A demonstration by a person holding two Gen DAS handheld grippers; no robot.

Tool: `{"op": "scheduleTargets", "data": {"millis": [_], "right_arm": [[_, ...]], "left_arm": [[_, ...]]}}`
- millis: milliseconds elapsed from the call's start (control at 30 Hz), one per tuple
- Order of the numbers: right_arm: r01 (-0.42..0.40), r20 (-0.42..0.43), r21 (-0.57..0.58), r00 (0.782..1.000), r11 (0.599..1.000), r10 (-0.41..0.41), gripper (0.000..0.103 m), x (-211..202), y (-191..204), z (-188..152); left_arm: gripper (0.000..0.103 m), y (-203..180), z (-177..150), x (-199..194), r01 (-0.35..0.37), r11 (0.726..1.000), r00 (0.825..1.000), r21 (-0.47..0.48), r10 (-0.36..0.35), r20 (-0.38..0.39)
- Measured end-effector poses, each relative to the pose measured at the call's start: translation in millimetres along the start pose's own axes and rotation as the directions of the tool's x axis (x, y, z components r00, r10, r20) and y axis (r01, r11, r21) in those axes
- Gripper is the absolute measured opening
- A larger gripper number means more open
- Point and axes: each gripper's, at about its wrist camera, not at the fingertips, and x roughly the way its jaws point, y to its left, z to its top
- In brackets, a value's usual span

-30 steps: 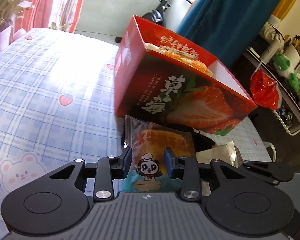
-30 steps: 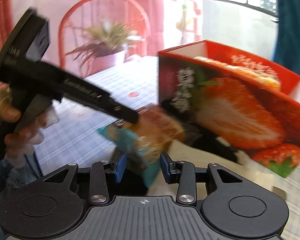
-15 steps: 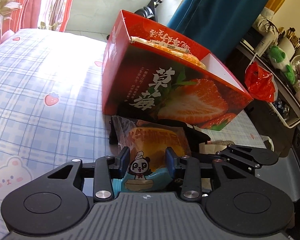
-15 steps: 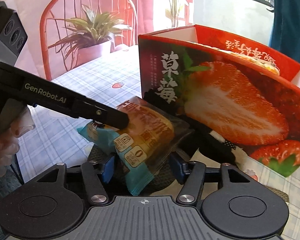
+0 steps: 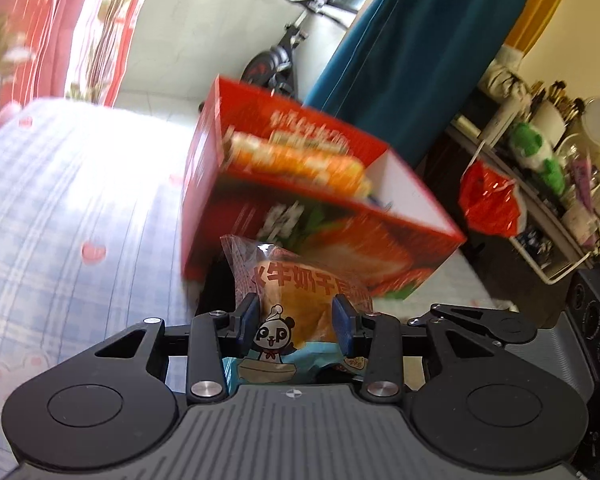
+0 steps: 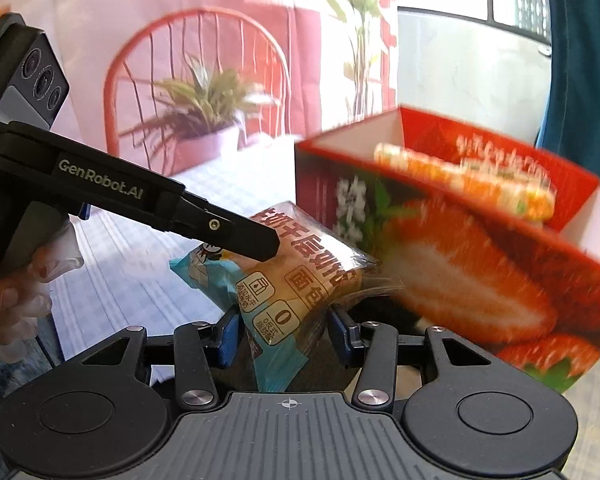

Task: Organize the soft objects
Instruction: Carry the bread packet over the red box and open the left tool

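Bread packet [image 5: 296,312] is sitting clenched between our left fingers [image 5: 247,318], lifted just short of the strawberry box [image 5: 300,208]. Our right fingers [image 6: 226,332] are closing around its tail. Next we are needing height to clear the rim.

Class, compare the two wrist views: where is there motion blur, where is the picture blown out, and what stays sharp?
Left wrist view: red strawberry box smeared by motion, checked tablecloth blown out by sunlight, bread packet sharp. Right wrist view: the box is blurred too, the packet's print is legible, and the pink backdrop is softly lit without glare.
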Motion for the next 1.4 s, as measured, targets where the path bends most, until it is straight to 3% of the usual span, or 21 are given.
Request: {"op": "scheduleTargets", "data": {"millis": [167, 333, 567, 833, 1100, 1233, 1333, 1400], "right_arm": [[0.011, 0.06, -0.028, 0.998, 1.0, -0.009, 0.042, -26, -14, 22], [0.061, 0.107, -0.05, 0.993, 0.997, -0.055, 0.042, -49, -41, 43], [0.141, 0.144, -0.057, 0.981, 0.988, -0.131, 0.042, -67, -98, 63], [0.221, 0.101, -0.101, 0.972, 0.97, -0.211, 0.042, -52, -156, 74], [0.225, 0.04, -0.113, 0.974, 0.968, -0.222, 0.041, -21, -184, 64], [0.255, 0.02, -0.106, 0.967, 0.961, -0.255, 0.041, -4, -190, 62], [0.248, 0.025, -0.094, 0.969, 0.964, -0.246, 0.04, -2, -191, 58], [0.246, 0.02, -0.095, 0.969, 0.965, -0.245, 0.03, -2, -191, 58]], "left_arm": [[0.04, -26, 22, -11, 0.019, 0.999, 0.997, 0.045, -0.022, 0.07], [0.04, -52, 54, 4, 0.059, 0.994, 0.993, 0.095, -0.068, 0.092], [0.04, -75, 95, 56, 0.141, 0.986, 0.985, 0.093, -0.148, 0.083], [0.04, -84, 121, 120, 0.183, 0.981, 0.982, 0.063, -0.185, 0.033], [0.04, -78, 121, 170, 0.136, 0.99, 0.99, 0.047, -0.134, -0.043], [0.026, -70, 121, 189, 0.067, 0.996, 0.992, 0.058, -0.061, -0.106], [0.026, -65, 119, 192, 0.046, 0.997, 0.991, 0.061, -0.038, -0.126], [0.026, -66, 119, 193, 0.036, 0.997, 0.991, 0.067, -0.027, -0.133]]}}
